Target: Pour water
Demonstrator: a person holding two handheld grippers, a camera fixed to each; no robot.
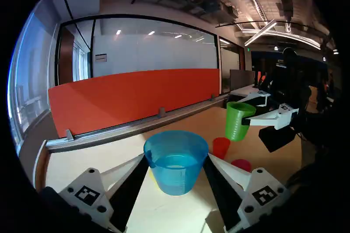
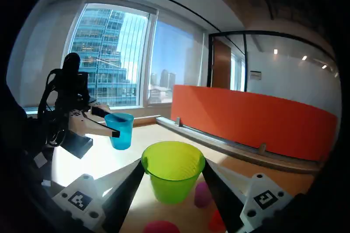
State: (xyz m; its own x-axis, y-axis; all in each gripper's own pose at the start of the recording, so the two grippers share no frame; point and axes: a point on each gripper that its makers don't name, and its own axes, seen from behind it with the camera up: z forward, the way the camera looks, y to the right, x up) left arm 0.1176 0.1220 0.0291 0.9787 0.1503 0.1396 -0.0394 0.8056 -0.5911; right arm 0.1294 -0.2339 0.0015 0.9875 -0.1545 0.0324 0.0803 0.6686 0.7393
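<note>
My left gripper (image 1: 176, 163) is shut on a translucent blue cup (image 1: 176, 169), held upright above the wooden table (image 1: 100, 156); a pale liquid level shows through its wall. To the right and farther off, my right gripper (image 1: 247, 121) holds a green cup (image 1: 237, 121) upright by its side. In the right gripper view the green cup (image 2: 173, 174) sits upright between the fingers of the right gripper (image 2: 173, 167). Off to the left, the left gripper (image 2: 113, 123) grips the blue cup (image 2: 121, 131). The two cups are apart.
A red cup (image 1: 221, 146) and a pink cup (image 1: 241, 164) stand on the table between the held cups. Pink cups (image 2: 202, 193) lie below the green one. An orange partition (image 1: 131, 97) with a metal rail (image 1: 131, 128) lines the table's far edge.
</note>
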